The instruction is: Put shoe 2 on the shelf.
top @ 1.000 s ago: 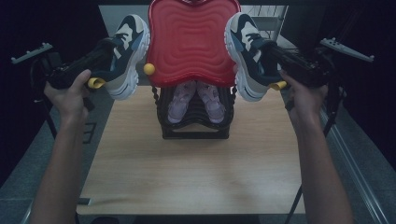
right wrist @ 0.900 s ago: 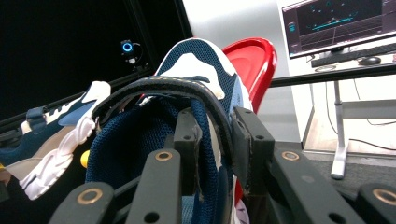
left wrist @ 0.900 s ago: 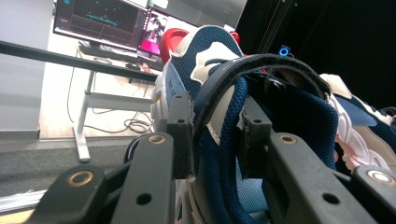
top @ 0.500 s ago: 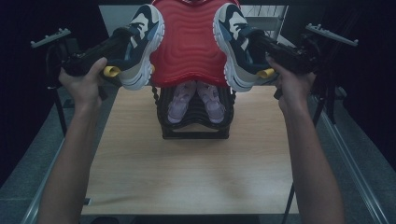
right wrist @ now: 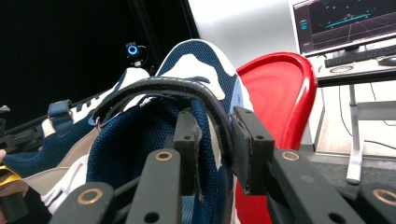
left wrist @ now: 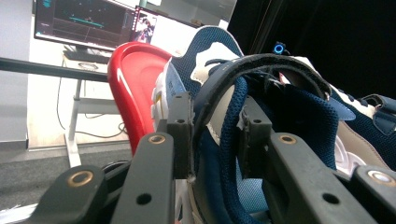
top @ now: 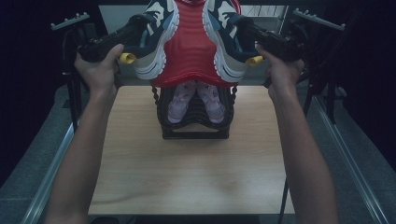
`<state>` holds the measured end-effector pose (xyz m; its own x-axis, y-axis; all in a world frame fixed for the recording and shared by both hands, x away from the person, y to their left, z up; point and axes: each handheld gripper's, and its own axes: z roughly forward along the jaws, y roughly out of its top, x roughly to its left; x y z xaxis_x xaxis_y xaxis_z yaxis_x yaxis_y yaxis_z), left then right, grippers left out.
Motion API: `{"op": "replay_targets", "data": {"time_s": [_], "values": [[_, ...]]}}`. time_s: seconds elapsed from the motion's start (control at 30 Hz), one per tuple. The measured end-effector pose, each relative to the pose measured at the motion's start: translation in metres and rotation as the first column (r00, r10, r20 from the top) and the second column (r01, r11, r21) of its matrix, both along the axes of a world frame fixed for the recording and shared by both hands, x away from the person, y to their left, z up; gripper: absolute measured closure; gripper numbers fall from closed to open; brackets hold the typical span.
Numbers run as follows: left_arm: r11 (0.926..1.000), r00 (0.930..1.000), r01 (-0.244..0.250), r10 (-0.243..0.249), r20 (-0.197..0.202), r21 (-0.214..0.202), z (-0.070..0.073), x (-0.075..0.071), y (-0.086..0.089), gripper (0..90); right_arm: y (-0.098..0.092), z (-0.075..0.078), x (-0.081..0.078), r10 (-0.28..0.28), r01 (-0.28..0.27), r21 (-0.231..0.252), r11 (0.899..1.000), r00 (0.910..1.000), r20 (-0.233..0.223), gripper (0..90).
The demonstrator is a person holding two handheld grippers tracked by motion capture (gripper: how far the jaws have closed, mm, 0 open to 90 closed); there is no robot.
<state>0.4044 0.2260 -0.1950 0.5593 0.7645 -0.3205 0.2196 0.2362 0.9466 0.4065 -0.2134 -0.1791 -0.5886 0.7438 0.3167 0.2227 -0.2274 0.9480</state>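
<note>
— What's on the wooden table [top: 187, 177]?

— A black shoe rack [top: 195, 122] at its far middle, with a pair of pale pink shoes [top: 196, 100] side by side on the lower tier. A red ribbed shelf [top: 189, 51] tops the rack.

— And beyond it?

— A monitor [left wrist: 81, 21] with dark graphs on a white desk [left wrist: 79, 88] far off. A small blue ring light [right wrist: 132, 49] glows against the dark background.

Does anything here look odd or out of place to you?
Yes: two navy-and-white sneakers hang in mid-air. The left claw pinches the left sneaker by its collar, the right claw the right sneaker, soles turned toward the red top of the shoe rack. A pink pair sits tidily inside.
</note>
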Motion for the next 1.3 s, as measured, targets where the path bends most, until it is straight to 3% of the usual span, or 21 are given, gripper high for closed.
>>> {"op": "replay_targets", "data": {"time_s": [0.4, 0.67, 0.77, 1.1, 1.2, 1.3], "values": [[0.9997, 0.9999, -0.016, 0.016, -0.005, 0.019, 0.007, 0.015, -0.024, 71.4, 0.023, 0.007, 0.017, -0.02, 0.019, -0.015, 1.0, 0.9997, -0.015, 72.9], [0.9994, 0.9994, -0.033, 0.033, -0.008, 0.006, 0.003, 0.029, -0.036, 71.4, 0.033, 0.014, 0.026, -0.071, 0.072, -0.047, 0.996, 0.9974, 0.013, 72.9], [0.9991, 0.9991, -0.041, 0.041, -0.004, 0.008, 0.0, 0.033, -0.038, 71.5, 0.033, 0.012, 0.032, -0.072, 0.071, -0.047, 0.996, 0.9974, -0.003, 73.0], [0.993, 0.9976, -0.067, 0.069, -0.011, 0.097, -0.015, 0.043, -0.052, 71.1, 0.04, -0.007, 0.055, -0.121, 0.115, -0.099, 0.988, 0.9914, -0.05, 72.0], [0.9925, 0.9984, -0.057, 0.057, -0.001, 0.109, -0.017, 0.044, -0.055, 69.1, 0.041, -0.007, 0.056, -0.112, 0.107, -0.11, 0.988, 0.9929, -0.038, 69.9], [0.9916, 0.9993, -0.038, 0.038, 0.007, 0.124, -0.017, 0.043, -0.058, 62.4, 0.047, -0.005, 0.057, -0.06, 0.055, -0.149, 0.987, 0.9976, -0.035, 59.9]]}}
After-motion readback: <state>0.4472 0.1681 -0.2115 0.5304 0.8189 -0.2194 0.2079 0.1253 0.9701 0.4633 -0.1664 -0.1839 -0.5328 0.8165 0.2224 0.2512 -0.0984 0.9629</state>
